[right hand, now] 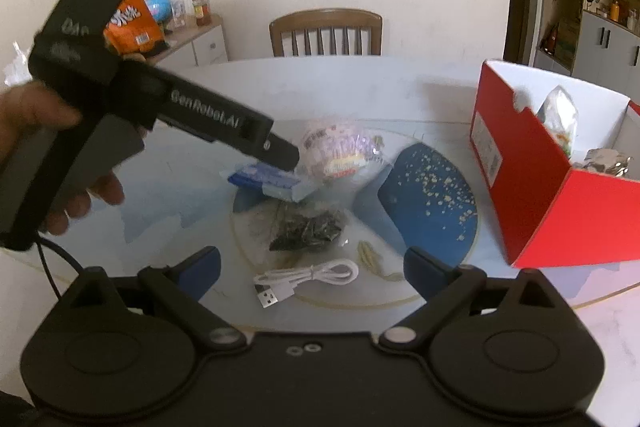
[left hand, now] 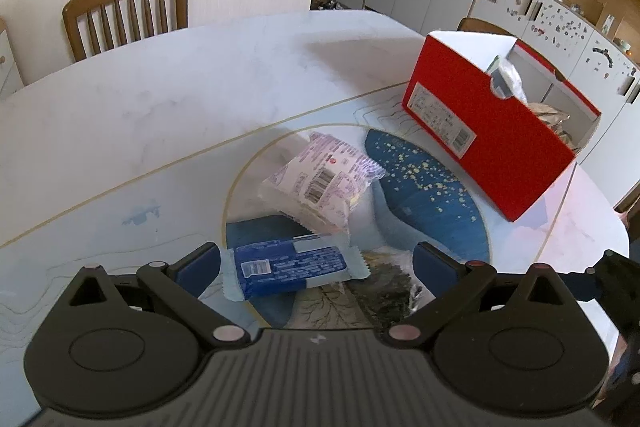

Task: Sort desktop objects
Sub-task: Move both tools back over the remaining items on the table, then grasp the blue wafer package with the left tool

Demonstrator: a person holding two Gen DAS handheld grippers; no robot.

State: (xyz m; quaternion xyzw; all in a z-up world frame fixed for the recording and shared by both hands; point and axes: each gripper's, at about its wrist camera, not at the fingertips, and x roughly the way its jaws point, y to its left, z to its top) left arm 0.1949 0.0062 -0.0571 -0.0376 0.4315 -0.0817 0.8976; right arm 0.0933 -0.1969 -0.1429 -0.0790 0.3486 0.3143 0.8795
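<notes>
My left gripper (left hand: 316, 263) is open, its jaws wide on either side of a blue snack bar (left hand: 290, 267) that lies on the table. The bar also shows in the right wrist view (right hand: 272, 183), under the left gripper's tip (right hand: 280, 155). Behind the bar lies a pink-white snack packet (left hand: 320, 183), also in the right wrist view (right hand: 340, 151). My right gripper (right hand: 312, 267) is open and empty above a white USB cable (right hand: 308, 277). A dark clear bag (right hand: 308, 227) lies between the cable and the bar.
A red open box (left hand: 492, 131) with packets inside stands at the right, also in the right wrist view (right hand: 544, 179). The round table (left hand: 180, 99) has a blue patterned centre. Wooden chairs (right hand: 326, 33) stand at the far side. Cabinets stand behind.
</notes>
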